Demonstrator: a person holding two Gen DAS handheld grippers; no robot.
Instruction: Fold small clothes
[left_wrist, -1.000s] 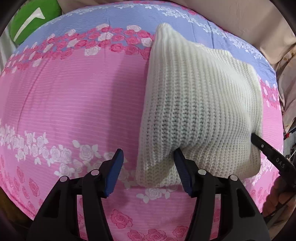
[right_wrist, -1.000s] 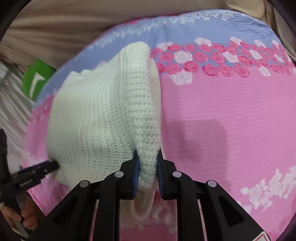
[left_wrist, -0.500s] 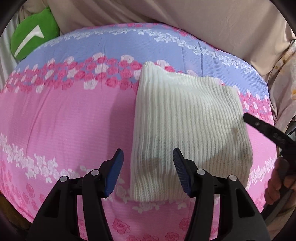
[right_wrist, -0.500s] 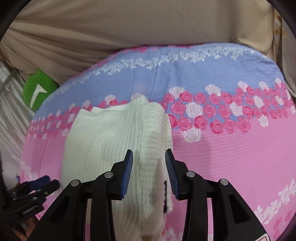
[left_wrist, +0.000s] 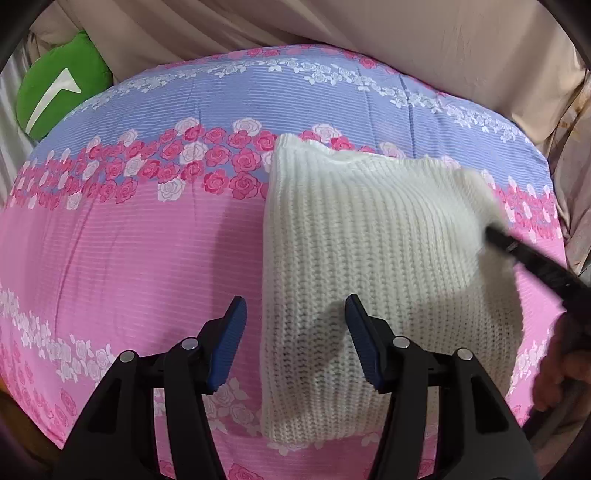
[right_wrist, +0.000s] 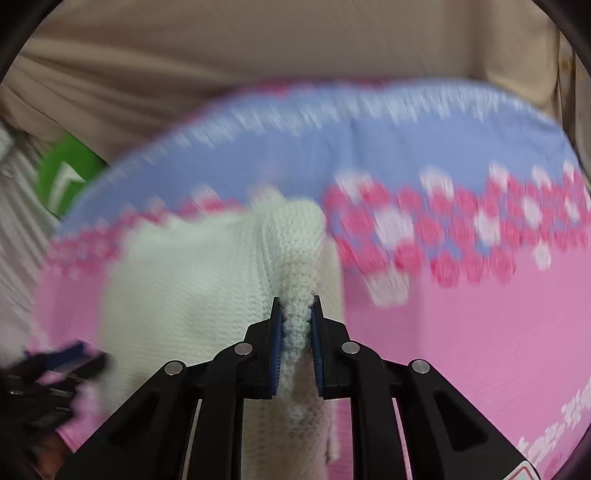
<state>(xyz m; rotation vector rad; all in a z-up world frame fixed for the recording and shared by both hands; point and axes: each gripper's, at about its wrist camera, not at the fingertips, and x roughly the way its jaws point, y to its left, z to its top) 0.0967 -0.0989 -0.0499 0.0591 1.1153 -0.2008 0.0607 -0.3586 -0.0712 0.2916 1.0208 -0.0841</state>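
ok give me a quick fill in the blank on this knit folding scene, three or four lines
1. The right claw is shut on an edge of the ____ knit garment.
2. The left claw is ____, gripping nothing.
3. The garment lies on a floral ____ and blue bedsheet.
4. The plush cushion at the sheet's far left edge is ____.

Missing words: white; open; pink; green

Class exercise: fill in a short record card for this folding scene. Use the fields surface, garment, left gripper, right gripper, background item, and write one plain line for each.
surface: floral bedsheet, pink with a blue band at the far side
garment: white knit garment, folded, lying on the sheet
left gripper: left gripper open, hovering over the garment's near left edge, nothing pinched
right gripper: right gripper has just closed, its pads pinching a ridge of the knit
background item: green cushion beyond the sheet's far left corner
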